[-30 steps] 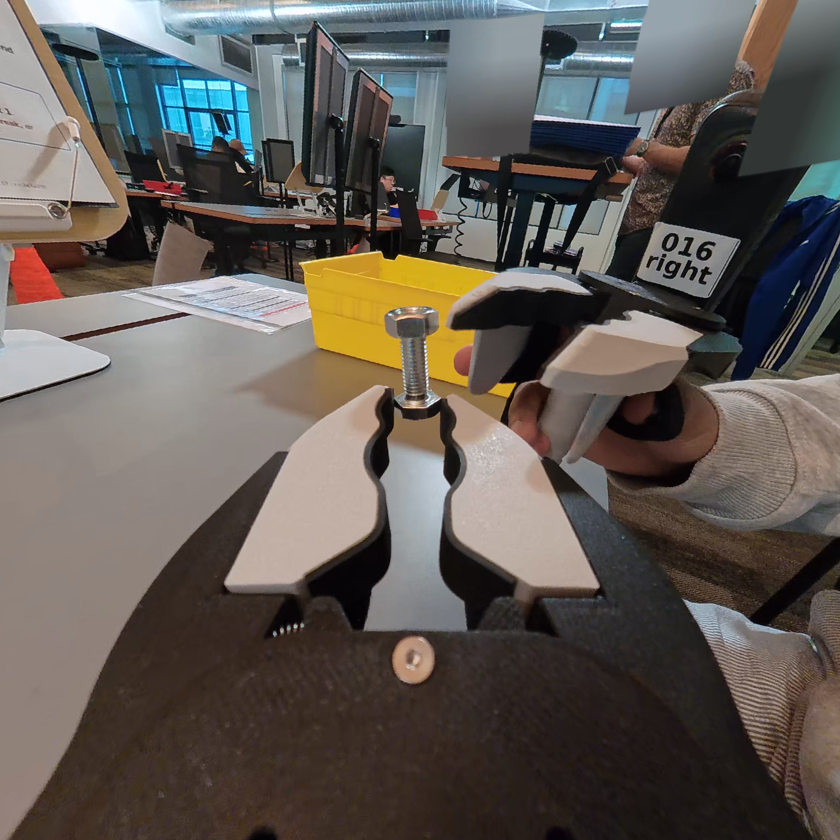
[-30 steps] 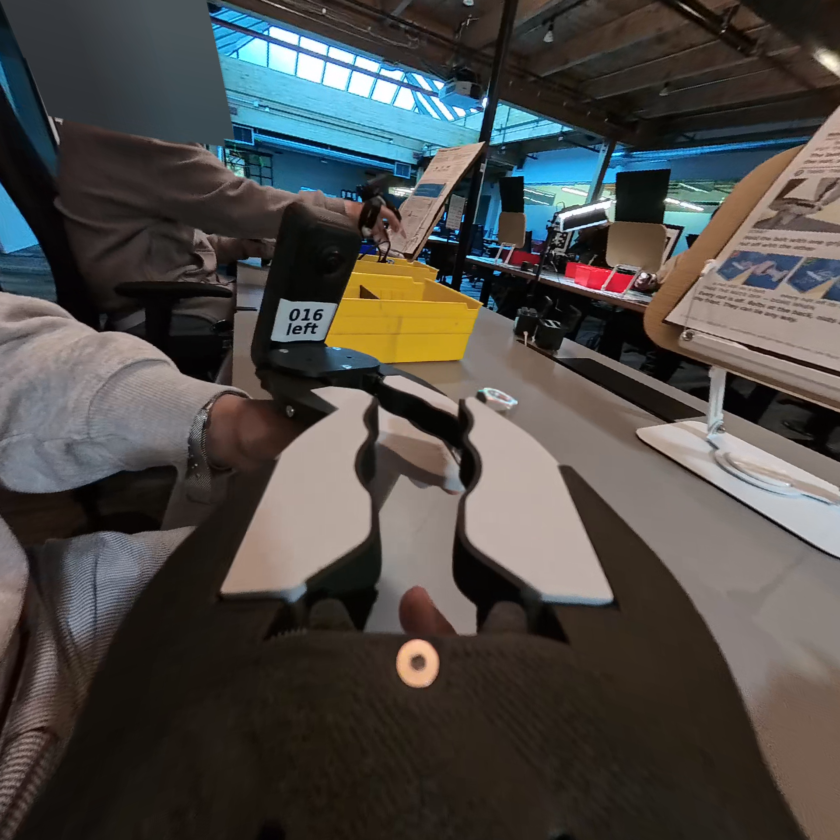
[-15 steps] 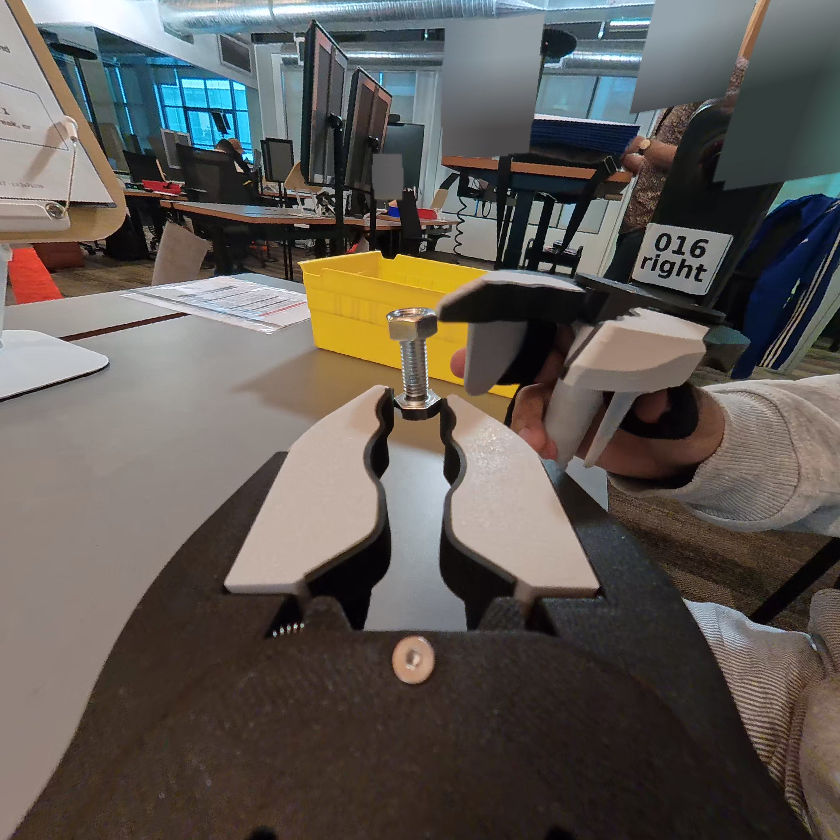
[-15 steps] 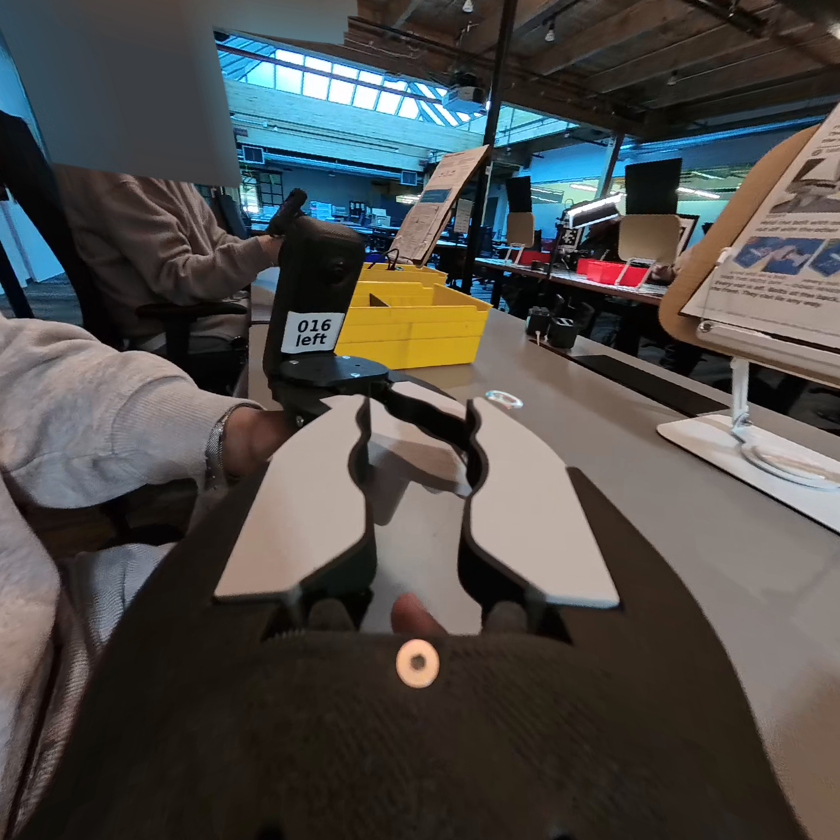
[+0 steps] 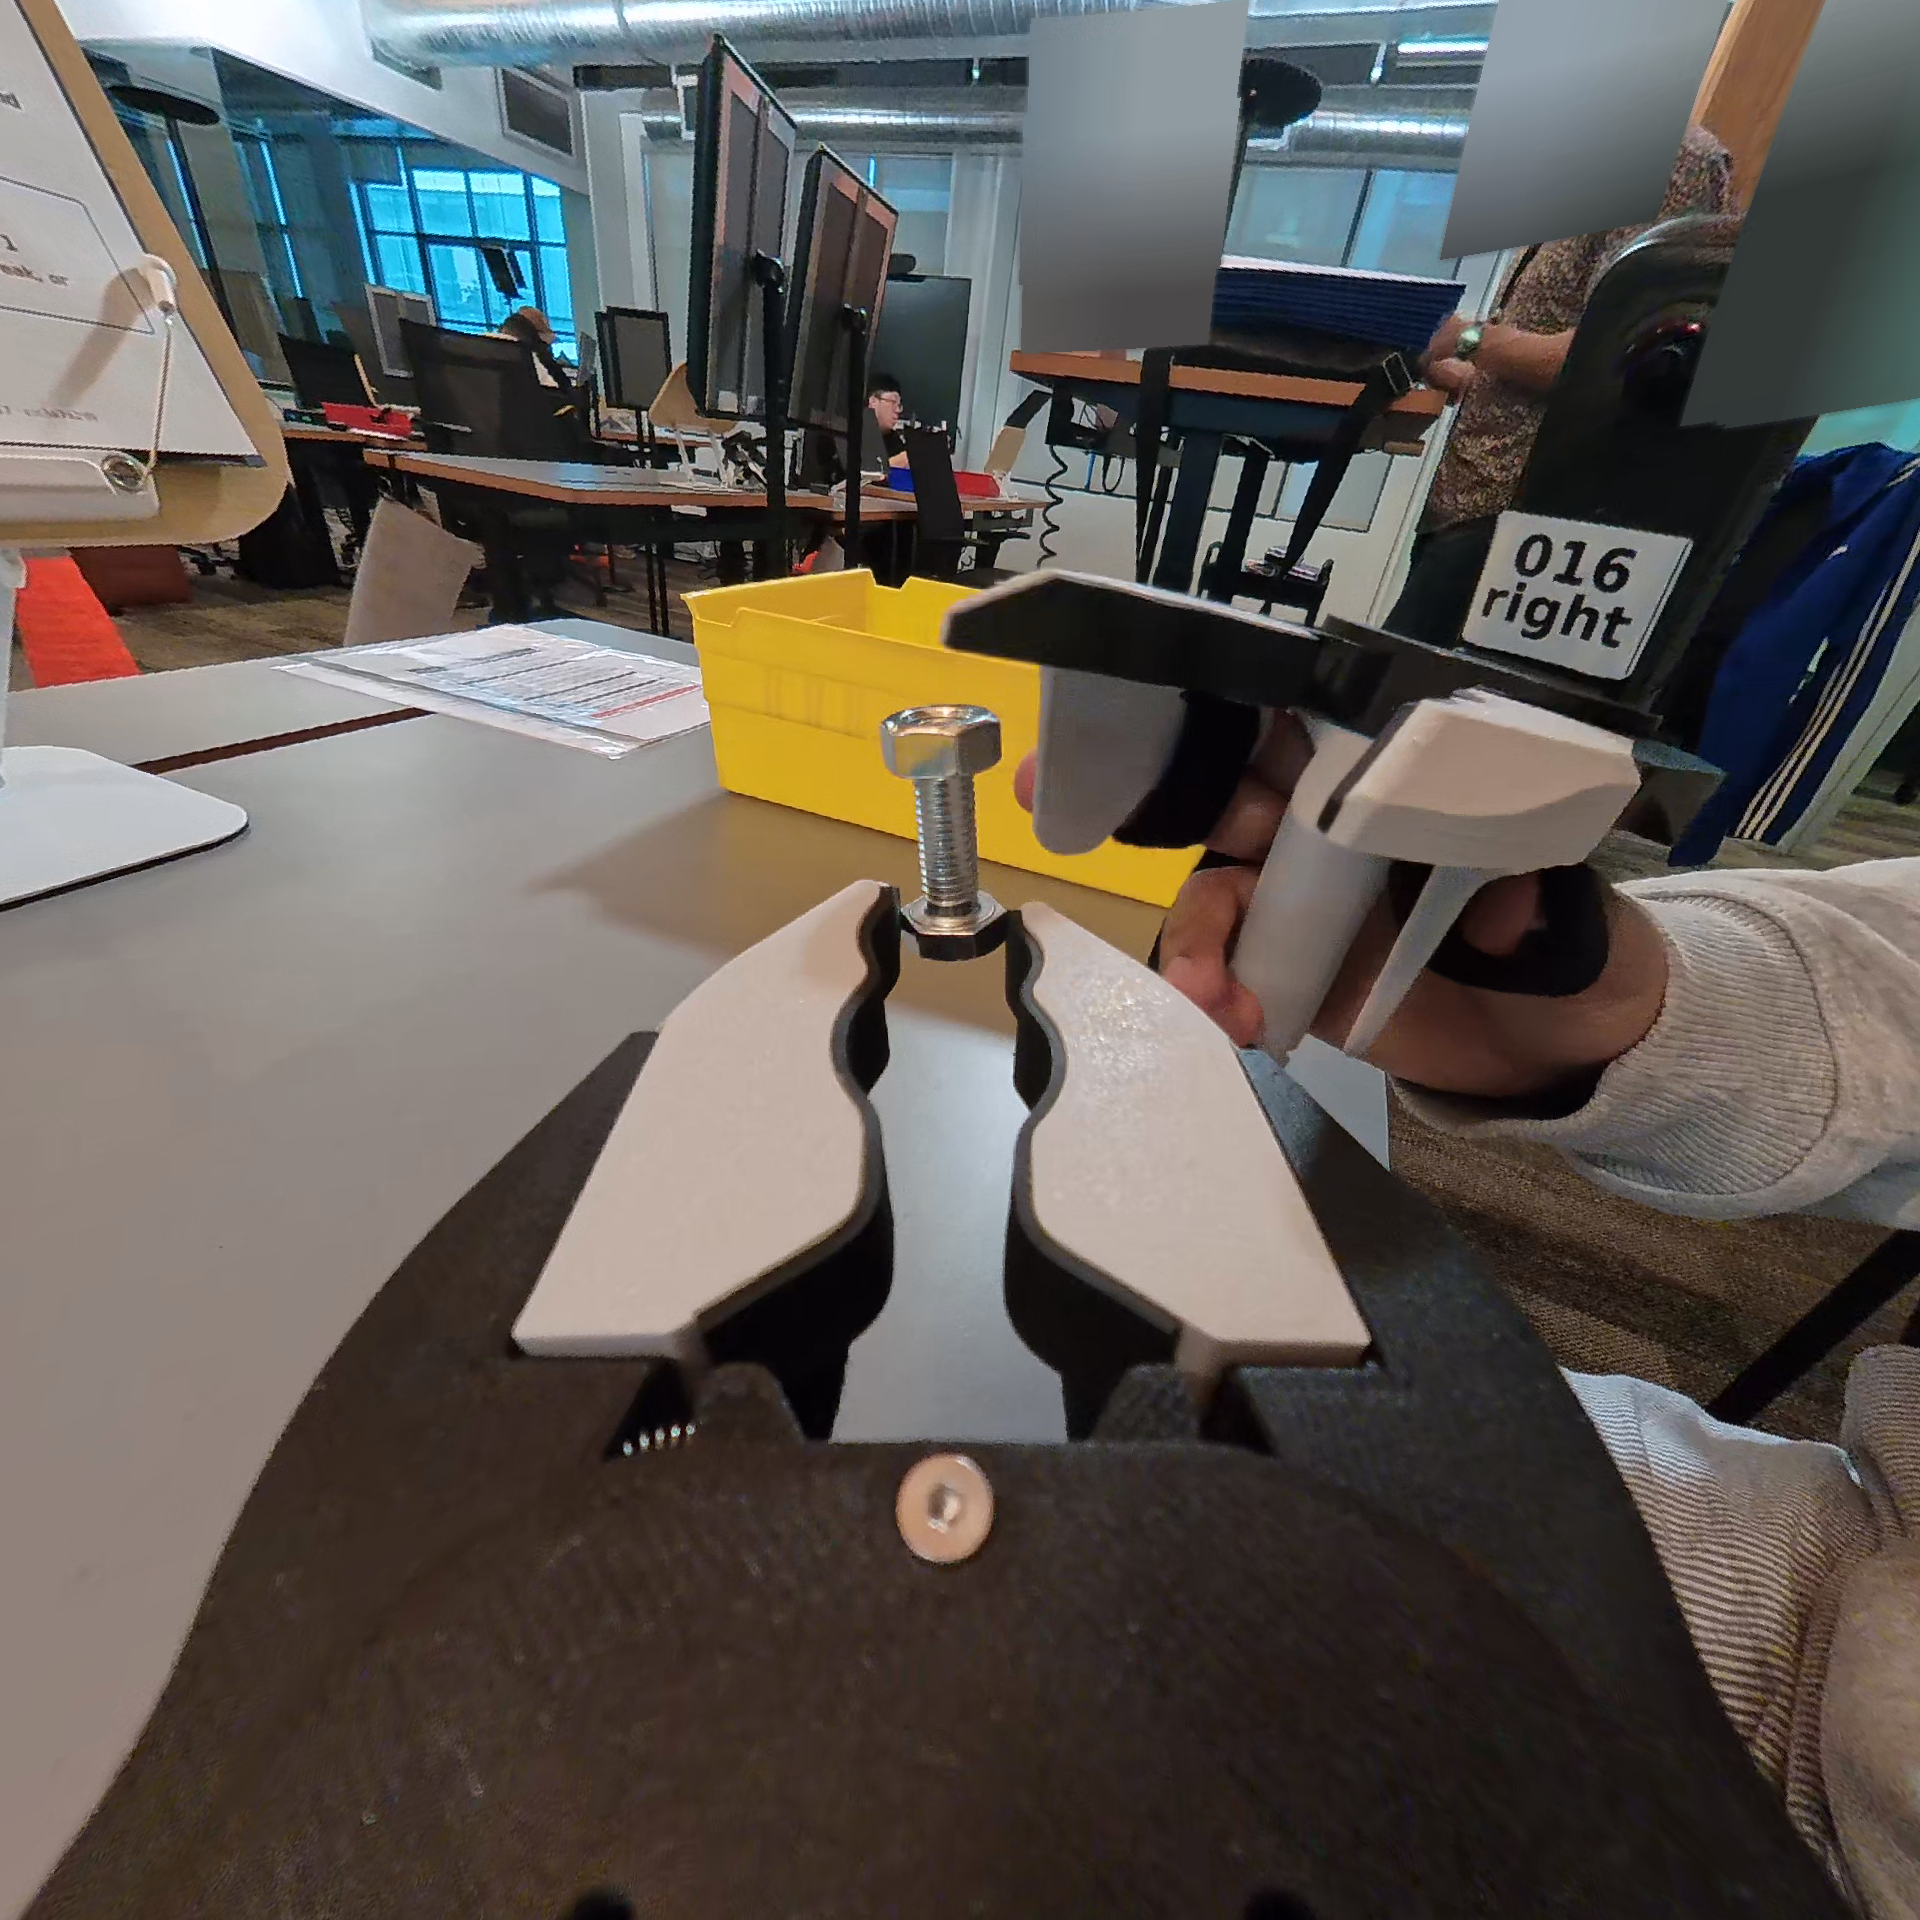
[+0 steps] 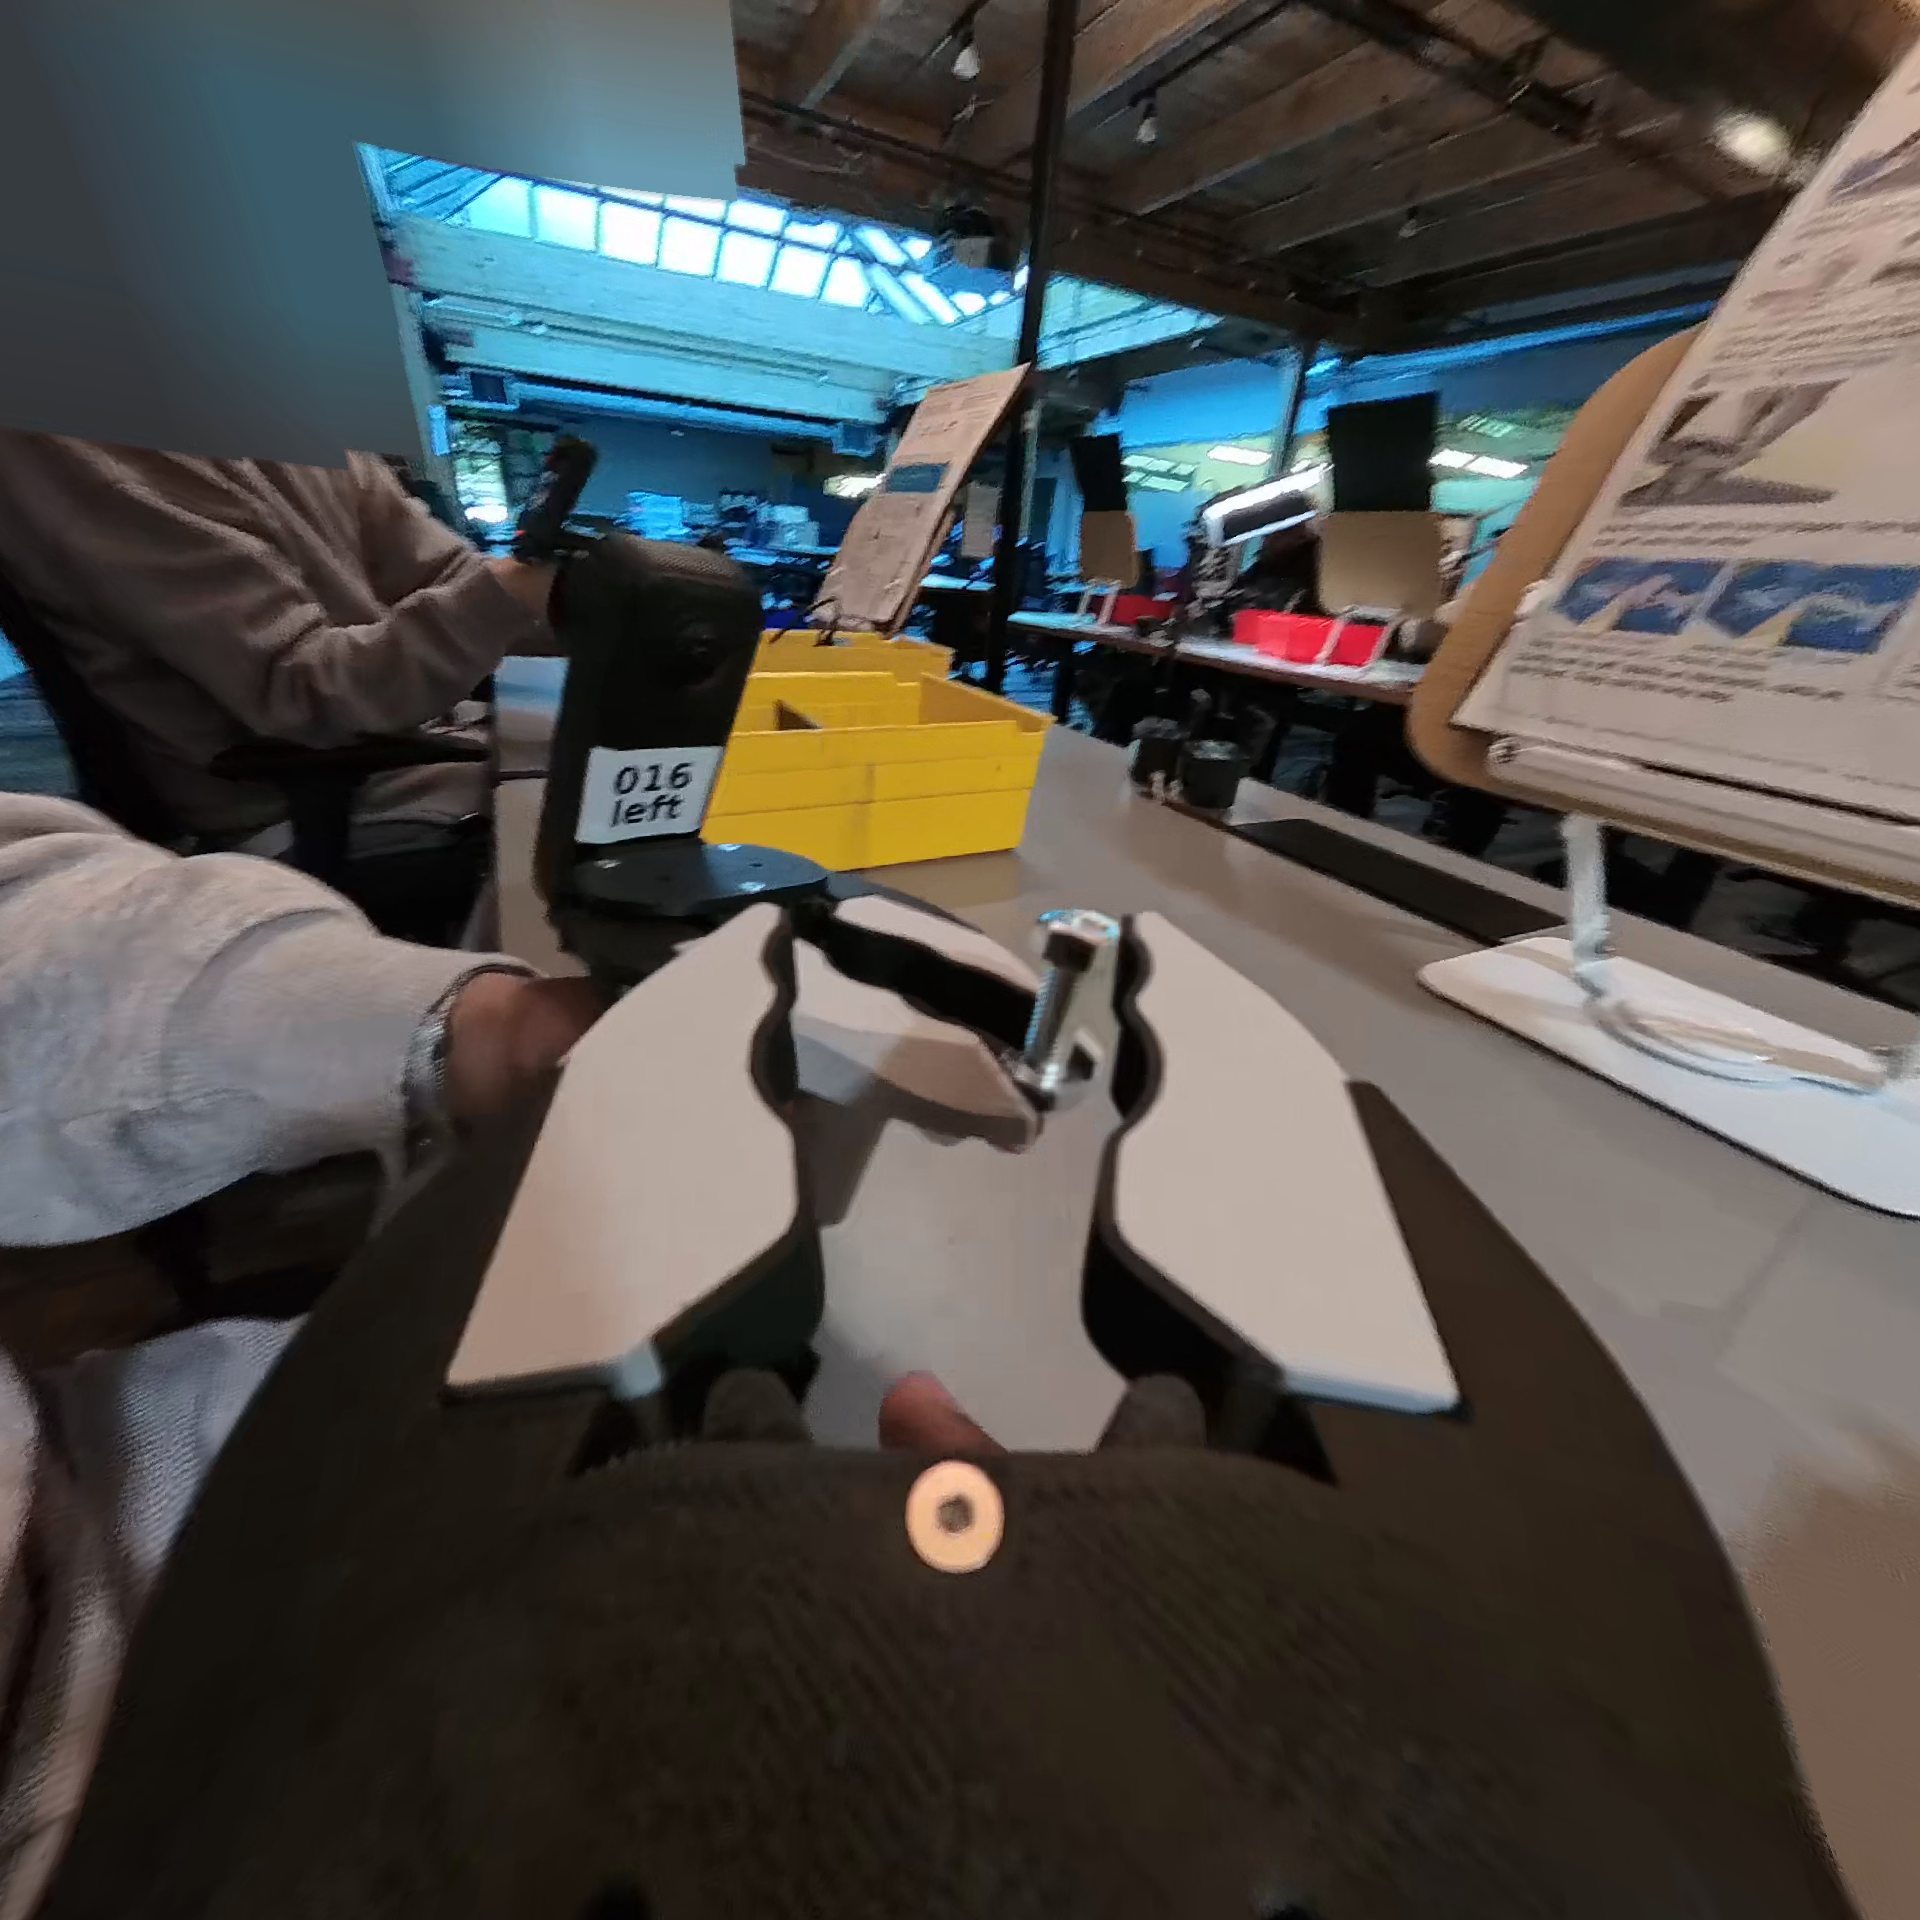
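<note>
You opened your right gripper (image 6: 951, 1023) beside the bolt (image 5: 940, 821), whose nut (image 5: 951, 923) your left gripper (image 5: 951, 935) stayed clamped on.

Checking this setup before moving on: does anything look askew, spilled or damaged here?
Nothing stands out. The silver hex-head bolt stands upright, head up, its nut clamped in the left gripper above the grey table; the right gripper hangs open beside it.

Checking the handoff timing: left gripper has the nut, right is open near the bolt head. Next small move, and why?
Probably ease the right gripper sideways until the silver hex-head bolt is centred between its fingers, then close. The left gripper clamps the dark hex nut with the bolt upright; the right one's jaws are open, the bolt close to one finger.
</note>
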{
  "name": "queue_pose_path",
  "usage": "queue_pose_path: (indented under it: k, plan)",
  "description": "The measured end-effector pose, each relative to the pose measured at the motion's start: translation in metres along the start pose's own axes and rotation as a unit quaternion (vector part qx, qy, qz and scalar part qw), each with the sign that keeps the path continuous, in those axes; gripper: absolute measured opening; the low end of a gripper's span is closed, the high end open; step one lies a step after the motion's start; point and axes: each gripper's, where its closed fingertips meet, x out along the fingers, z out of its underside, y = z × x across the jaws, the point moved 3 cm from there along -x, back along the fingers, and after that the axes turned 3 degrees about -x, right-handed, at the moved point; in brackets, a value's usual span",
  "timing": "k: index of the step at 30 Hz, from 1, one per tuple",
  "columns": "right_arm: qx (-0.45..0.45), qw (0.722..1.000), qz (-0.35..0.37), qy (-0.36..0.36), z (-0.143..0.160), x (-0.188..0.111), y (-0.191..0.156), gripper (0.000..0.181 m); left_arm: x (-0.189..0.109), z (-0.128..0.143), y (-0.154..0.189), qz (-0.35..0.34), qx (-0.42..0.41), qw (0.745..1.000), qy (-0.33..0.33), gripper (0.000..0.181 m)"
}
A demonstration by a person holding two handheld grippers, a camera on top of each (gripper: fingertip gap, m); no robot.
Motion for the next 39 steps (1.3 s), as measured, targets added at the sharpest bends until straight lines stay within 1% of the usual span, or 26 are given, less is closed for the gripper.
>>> queue_pose_path:
  k: [3,5,7,9,11,15,17,18,19,21,23,29,34,39]
  plan:
    - [0.0,1.0,0.015,0.004,0.001,0.001,0.005,0.078,0.0,0.0,0.0,0.0,-0.001,1.0,0.0,0.021]
    - [0.011,1.0,-0.005,-0.007,0.006,0.004,-0.001,0.078,0.0,0.0,0.0,0.0,-0.002,1.0,0.0,0.021]
    - [0.014,0.999,-0.037,-0.02,0.008,0.005,-0.01,0.062,0.0,0.0,-0.001,-0.001,-0.003,1.0,0.001,0.021]
    - [0.007,0.998,-0.058,-0.034,0.007,0.003,-0.016,0.031,0.0,0.0,-0.001,-0.001,-0.002,1.0,0.001,0.021]
    - [-0.007,0.998,-0.046,-0.032,0.006,0.002,-0.014,0.03,0.0,0.0,0.0,0.0,-0.002,1.0,0.0,0.021]
    - [-0.009,1.0,-0.008,-0.008,0.001,0.001,-0.004,0.053,0.0,0.0,0.0,0.001,-0.001,1.0,-0.001,0.021]
    - [-0.006,1.0,0.007,-0.005,0.003,0.003,0.0,0.072,0.0,0.001,-0.001,-0.004,-0.002,1.0,-0.006,0.021]
    - [-0.004,1.0,0.004,-0.01,0.006,0.004,0.0,0.076,0.0,0.001,-0.002,-0.007,-0.002,1.0,-0.008,0.021]
    - [-0.001,1.0,-0.008,-0.018,0.009,0.005,-0.003,0.074,0.0,0.001,-0.003,-0.008,-0.003,1.0,-0.009,0.021]
    - [0.003,0.999,-0.035,-0.029,0.011,0.006,-0.011,0.062,0.0,0.001,-0.004,-0.011,-0.004,1.0,-0.008,0.02]
    - [-0.002,0.998,-0.053,-0.037,0.011,0.006,-0.016,0.042,0.0,0.001,-0.005,-0.012,-0.006,1.0,-0.009,0.021]
    - [-0.002,0.999,-0.033,-0.032,0.01,0.004,-0.01,0.044,0.0,0.002,-0.004,-0.011,-0.004,1.0,-0.011,0.021]
    - [0.007,0.999,0.001,-0.054,0.017,0.0,0.004,0.033,0.001,0.003,-0.001,-0.009,0.006,1.0,-0.015,0.02]
    - [0.041,0.997,0.013,-0.067,0.024,-0.003,0.013,0.024,0.002,0.003,0.002,-0.006,0.016,1.0,-0.019,0.02]
